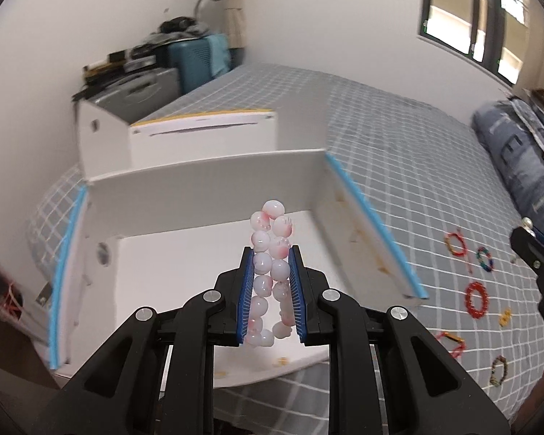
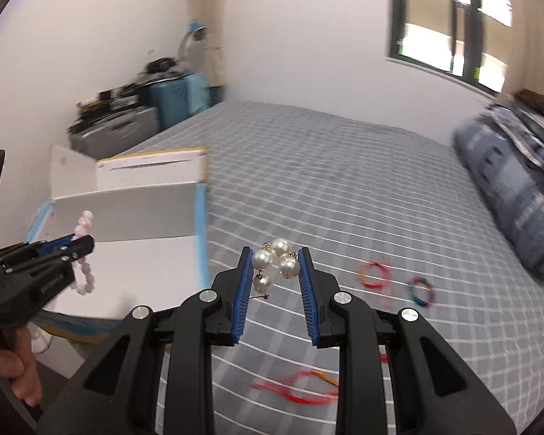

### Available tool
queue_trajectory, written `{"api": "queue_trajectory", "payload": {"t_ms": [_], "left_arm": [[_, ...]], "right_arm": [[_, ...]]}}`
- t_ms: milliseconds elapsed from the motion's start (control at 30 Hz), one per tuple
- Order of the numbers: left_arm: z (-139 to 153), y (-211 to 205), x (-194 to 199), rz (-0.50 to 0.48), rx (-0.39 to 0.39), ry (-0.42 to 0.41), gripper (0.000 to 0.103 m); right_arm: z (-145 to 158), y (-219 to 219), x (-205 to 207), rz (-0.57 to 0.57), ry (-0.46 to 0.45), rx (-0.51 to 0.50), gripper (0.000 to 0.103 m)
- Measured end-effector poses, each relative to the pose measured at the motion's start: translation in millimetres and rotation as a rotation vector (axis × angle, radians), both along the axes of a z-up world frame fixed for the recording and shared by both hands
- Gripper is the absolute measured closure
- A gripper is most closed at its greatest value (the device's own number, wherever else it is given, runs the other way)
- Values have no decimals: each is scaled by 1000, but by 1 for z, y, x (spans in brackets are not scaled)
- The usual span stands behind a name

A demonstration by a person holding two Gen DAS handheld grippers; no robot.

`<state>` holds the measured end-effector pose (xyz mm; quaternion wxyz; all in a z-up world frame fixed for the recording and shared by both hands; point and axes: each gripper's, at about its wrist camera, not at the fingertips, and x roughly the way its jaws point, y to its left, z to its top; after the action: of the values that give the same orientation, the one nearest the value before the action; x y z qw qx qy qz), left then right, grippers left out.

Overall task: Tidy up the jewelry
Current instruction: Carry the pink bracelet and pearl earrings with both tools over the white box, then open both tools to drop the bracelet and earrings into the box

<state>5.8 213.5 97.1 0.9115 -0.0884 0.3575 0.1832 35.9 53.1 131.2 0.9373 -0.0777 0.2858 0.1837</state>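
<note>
My left gripper [image 1: 271, 253] has its jaws clamped on a pink beaded bracelet [image 1: 270, 272]; the loop is squeezed long between the blue pads, its top beads standing clear above the tips, and it hangs over the floor of the open white box [image 1: 206, 185] that sits near the bed's left edge; my right gripper [image 2: 276, 253] has its jaws pinched on a cluster of white pearls [image 2: 276, 261], held only at the tips, with one pearl dangling below on a thin pin over the grey checked bed [image 2: 344, 181].

What worries me: the pearls sit at the very end of the pads, so I judge a quick swing toward the box could shake them loose onto the bed; the dangling pin could also snag on the box's blue-edged right wall [image 1: 375, 224]; the pink loop is stretched under pressure, so letting go high may make it spring and bounce out over the low front edge.

Around us: several small bead rings lie on the bed to the right of the box, a red one [image 1: 477, 299] and a multicoloured one [image 1: 485, 258] among them; a folded blue quilt [image 2: 507, 195] lies along the bed's right edge; a second white box with a yellow rim [image 1: 203, 134] stands behind the first; between the pearls and the box only that right wall stands in the way.
</note>
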Motion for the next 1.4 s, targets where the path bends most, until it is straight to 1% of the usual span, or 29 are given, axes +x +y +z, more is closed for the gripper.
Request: {"api": "queue_trajectory", "payload": {"t_ms": [167,300,333,400,533,633,667,767,900,1000,1033,1133,1233,1300,1367,1400], "left_arm": [[-8,37,-5,72,-5,37,84],[-20,64,-5,123,-23,77,84],[-23,71,-3,132,-31,94,84],[-28,77,0,140,-43,118,84],[-34,94,7,146,-72,171,84],[-36,98,14,135,-61,209,84],[-38,101,19,125,-73,228,84],[-47,110,32,103,-116,287,84],[-61,124,44,122,-143,358,84],[-74,132,48,145,-160,401,84],[-80,135,48,153,-179,417,84],[-85,139,48,157,-207,428,84],[-83,137,48,155,-196,432,84],[-83,137,49,153,-191,437,80],[-81,138,49,155,-196,431,79],[-81,138,48,161,-194,428,69]], "right_arm": [[-12,64,12,86,41,-21,79],[-28,112,28,142,106,-58,79],[-33,118,29,153,123,-65,79],[-39,138,38,183,172,-80,79],[-51,163,53,208,253,-127,79],[-58,180,65,219,314,-176,79],[-61,187,71,224,342,-189,79],[-69,196,90,207,421,-218,79],[-83,207,107,205,518,-257,79],[-95,212,113,195,567,-284,79],[-99,212,113,194,576,-287,79],[-109,212,112,194,603,-294,79],[-114,211,112,187,613,-298,79],[-117,212,115,185,628,-293,78],[-115,212,114,193,629,-275,78],[-115,212,113,195,625,-273,78]]}}
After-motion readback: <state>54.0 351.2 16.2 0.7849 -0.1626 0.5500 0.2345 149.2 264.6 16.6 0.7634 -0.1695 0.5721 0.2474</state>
